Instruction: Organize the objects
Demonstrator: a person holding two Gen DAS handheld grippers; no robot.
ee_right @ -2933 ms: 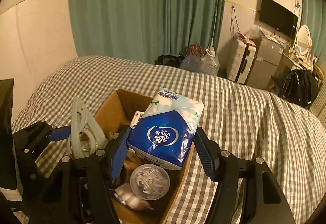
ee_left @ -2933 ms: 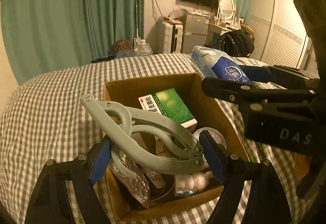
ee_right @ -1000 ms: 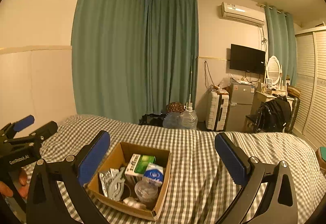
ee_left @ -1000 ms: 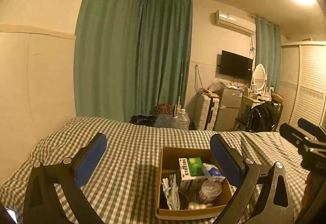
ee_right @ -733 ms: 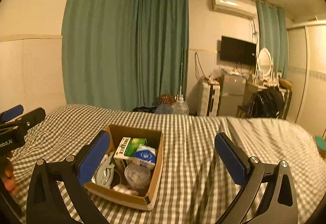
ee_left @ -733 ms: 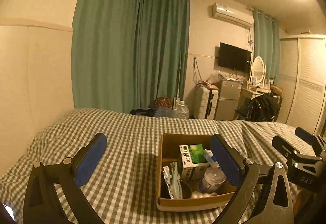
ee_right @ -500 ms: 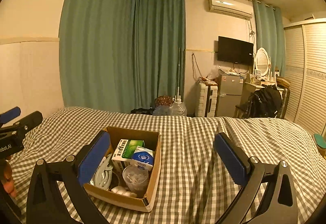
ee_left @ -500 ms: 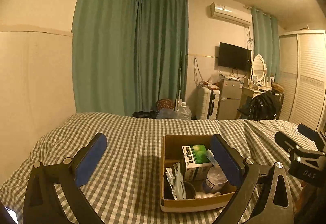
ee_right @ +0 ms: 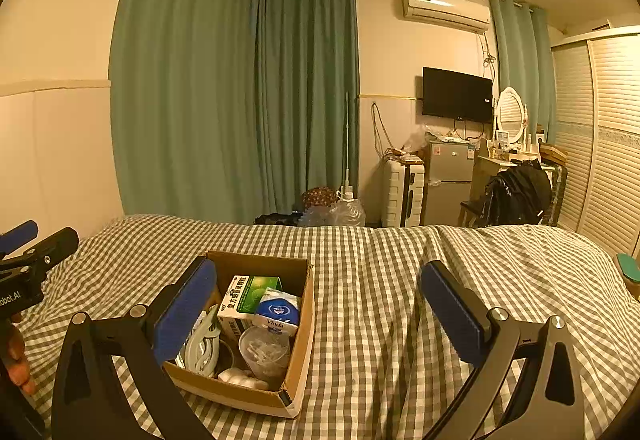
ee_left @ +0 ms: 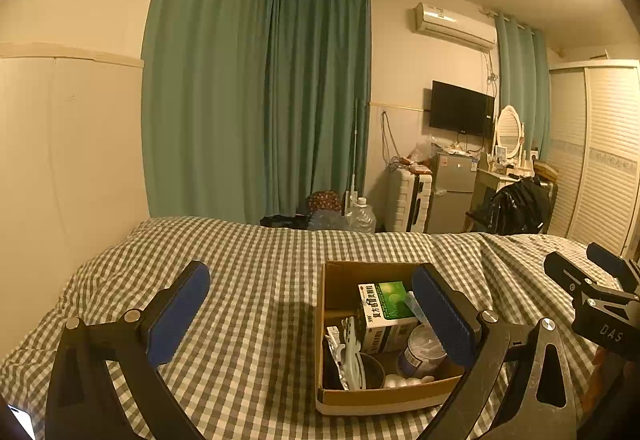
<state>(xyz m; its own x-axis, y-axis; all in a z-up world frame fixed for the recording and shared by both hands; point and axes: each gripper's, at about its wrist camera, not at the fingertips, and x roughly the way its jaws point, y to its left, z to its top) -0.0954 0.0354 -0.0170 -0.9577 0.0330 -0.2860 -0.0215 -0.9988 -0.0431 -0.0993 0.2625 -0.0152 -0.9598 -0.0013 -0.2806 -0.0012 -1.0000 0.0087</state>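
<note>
Cardboard box (ee_right: 304,304) packed; clip-like thing (ee_right: 202,346), prob.

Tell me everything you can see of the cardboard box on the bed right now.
The cardboard box is plain brown, open-topped and upright on the checked bedcover. Packed inside are a green-and-white carton, a blue tissue pack, a clear lidded tub, a pale grey folding hanger and something white at the near end. Neither gripper touches it.
</note>
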